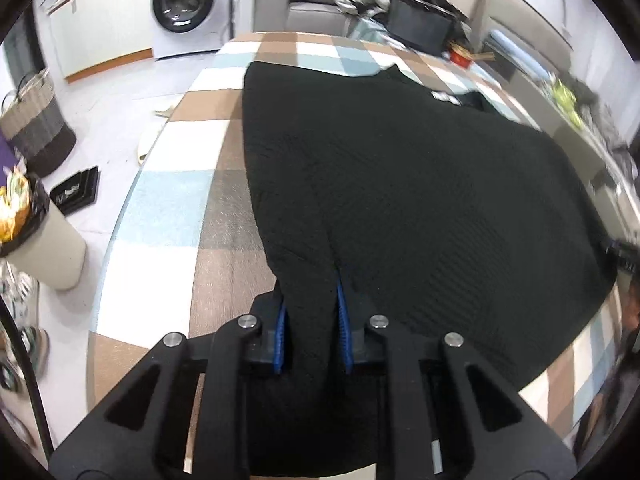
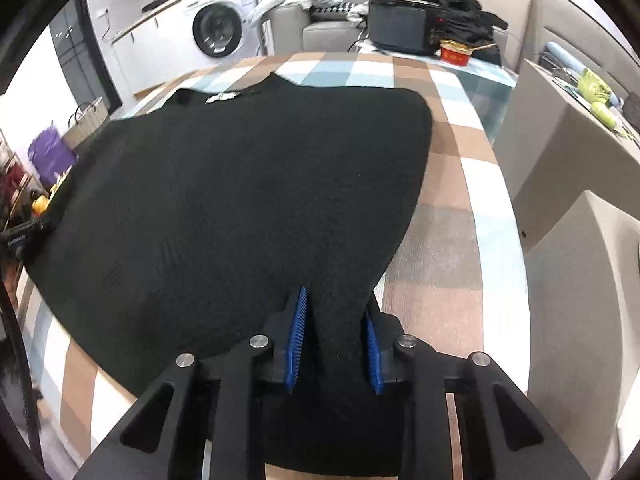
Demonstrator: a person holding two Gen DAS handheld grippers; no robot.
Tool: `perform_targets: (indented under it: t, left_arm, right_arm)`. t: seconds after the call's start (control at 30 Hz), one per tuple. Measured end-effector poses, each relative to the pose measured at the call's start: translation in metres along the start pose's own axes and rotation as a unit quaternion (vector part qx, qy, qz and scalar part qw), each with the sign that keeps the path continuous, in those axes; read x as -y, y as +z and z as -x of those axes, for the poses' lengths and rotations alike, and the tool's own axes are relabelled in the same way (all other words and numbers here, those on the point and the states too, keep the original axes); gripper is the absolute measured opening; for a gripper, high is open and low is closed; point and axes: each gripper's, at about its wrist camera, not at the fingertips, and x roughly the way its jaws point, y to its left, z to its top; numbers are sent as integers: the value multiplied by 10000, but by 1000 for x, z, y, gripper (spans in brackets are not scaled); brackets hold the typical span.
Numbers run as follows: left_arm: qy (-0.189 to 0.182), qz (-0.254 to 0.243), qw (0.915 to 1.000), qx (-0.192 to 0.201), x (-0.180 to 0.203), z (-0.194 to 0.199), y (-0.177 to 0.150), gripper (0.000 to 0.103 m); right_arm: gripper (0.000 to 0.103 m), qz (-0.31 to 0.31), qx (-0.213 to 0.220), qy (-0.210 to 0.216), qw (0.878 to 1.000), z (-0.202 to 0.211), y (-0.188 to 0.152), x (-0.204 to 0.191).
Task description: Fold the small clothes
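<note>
A black knit garment (image 1: 400, 184) lies spread over a checked tablecloth (image 1: 168, 200). My left gripper (image 1: 310, 312) is shut on the garment's near left corner; the cloth bunches up between its blue pads (image 1: 280, 328). In the right wrist view the same black garment (image 2: 248, 184) fills the middle, with a white label (image 2: 222, 97) at its far neckline. My right gripper (image 2: 334, 332) is shut on the near right corner, a fold of knit pinched between its blue pads (image 2: 296, 336). The garment's far edge still lies flat on the tablecloth (image 2: 444, 200).
A washing machine (image 1: 188, 4) stands beyond the table's far end. A grey sofa (image 2: 320, 28) holds clothes and a dark box (image 2: 400, 24). A woven basket (image 1: 36, 128) and a bin (image 1: 48, 248) stand on the floor at the left. A grey cabinet (image 2: 560, 152) flanks the right.
</note>
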Motion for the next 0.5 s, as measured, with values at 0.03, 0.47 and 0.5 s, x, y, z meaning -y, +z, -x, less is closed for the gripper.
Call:
perform_targets:
  t: [0.03, 0.47, 0.5]
  left_arm:
    - [-3, -113, 9999, -53, 1, 2, -1, 17]
    - [-89, 735, 9970, 215, -28, 12, 6, 46]
    - [-96, 862, 9960, 234, -32, 10, 6, 46]
  right_arm:
    - [26, -42, -45, 57, 10000, 2, -1, 1]
    - [69, -479, 360, 0, 9982, 22, 9, 31]
    - [69, -621, 341, 27, 9975, 16, 14, 36]
